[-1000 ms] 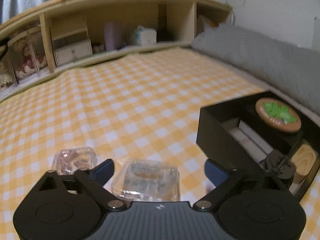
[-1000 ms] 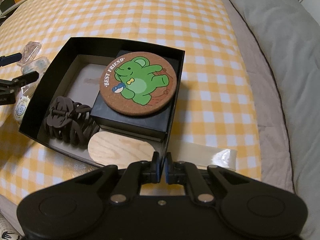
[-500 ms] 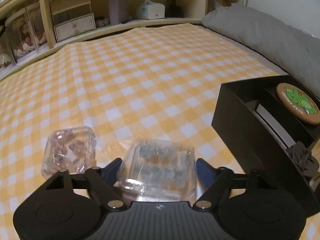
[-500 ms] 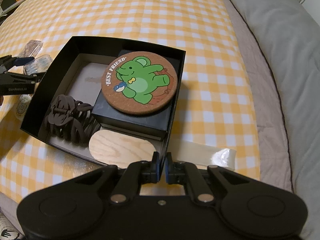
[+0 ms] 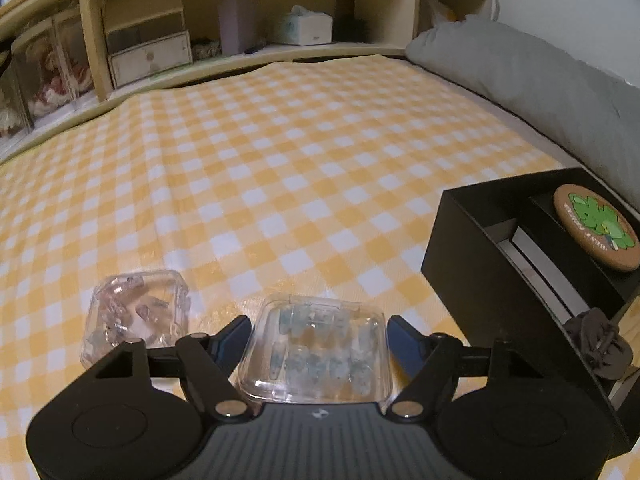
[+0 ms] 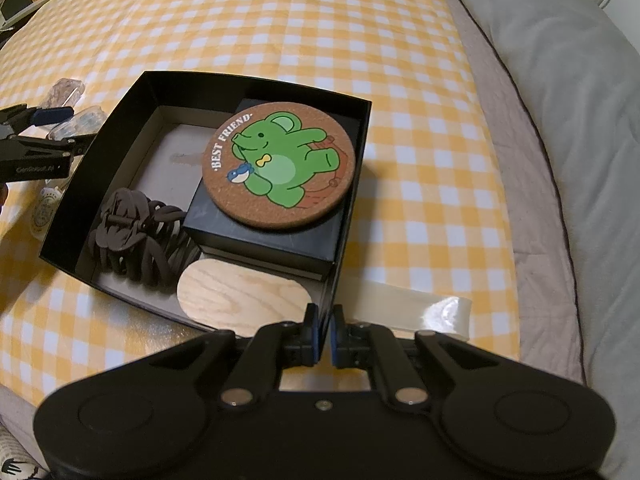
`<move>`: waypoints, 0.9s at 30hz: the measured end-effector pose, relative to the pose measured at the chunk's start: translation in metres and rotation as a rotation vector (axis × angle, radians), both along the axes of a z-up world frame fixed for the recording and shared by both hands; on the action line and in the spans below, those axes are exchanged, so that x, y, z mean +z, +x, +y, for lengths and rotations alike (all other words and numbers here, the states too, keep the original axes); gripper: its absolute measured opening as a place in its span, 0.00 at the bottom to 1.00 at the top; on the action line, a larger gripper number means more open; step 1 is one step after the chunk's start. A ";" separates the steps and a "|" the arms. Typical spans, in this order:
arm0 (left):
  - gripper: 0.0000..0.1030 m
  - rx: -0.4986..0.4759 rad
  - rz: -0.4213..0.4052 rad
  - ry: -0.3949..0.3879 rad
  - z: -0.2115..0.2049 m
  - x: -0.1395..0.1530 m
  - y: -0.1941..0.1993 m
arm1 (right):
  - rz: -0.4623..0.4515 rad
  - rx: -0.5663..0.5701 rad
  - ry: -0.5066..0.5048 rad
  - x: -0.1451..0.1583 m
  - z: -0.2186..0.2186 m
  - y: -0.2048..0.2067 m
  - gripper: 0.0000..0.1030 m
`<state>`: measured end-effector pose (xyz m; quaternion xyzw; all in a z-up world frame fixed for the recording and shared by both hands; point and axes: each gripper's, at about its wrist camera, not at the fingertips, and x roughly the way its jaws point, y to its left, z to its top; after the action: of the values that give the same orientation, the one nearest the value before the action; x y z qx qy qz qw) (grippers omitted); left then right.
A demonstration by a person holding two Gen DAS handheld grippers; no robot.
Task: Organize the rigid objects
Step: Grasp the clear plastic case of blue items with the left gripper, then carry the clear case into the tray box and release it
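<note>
We note the left gripper (image 5: 318, 330) spread wide around the clear case (image 5: 316, 354); a skewed closure may squirt it leftward.

A home bedroom: checked bedspread (image 5: 280, 168), grey pillow (image 5: 520, 80), headboard shelves (image 5: 240, 28).

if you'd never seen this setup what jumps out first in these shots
The round cork coaster with a bright green cartoon animal and "BEST FRIEND" lettering grabs the eye first, lying on a small black box inside the open black box on the yellow checked cloth. Next comes the clear plastic case sitting between the open fingers of the left gripper, with a second clear case just to its left.
</note>
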<state>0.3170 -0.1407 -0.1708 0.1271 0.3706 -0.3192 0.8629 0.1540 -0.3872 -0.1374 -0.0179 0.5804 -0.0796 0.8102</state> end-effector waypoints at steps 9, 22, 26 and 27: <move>0.72 0.039 0.028 -0.076 0.008 0.009 -0.001 | 0.003 0.004 -0.007 -0.001 0.000 0.000 0.06; 0.72 0.131 0.118 -0.383 -0.017 0.061 -0.033 | 0.002 0.003 -0.004 0.000 0.000 0.000 0.06; 0.72 0.108 0.142 -0.395 -0.038 0.068 -0.052 | 0.004 0.004 -0.007 0.000 0.000 0.000 0.06; 0.72 0.109 0.142 -0.400 -0.042 0.069 -0.056 | 0.004 0.004 -0.008 0.000 0.000 0.000 0.06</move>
<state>0.2612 -0.1827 -0.1015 -0.0897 0.3659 -0.3473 0.8588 0.1539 -0.3874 -0.1375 -0.0224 0.5815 -0.0802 0.8093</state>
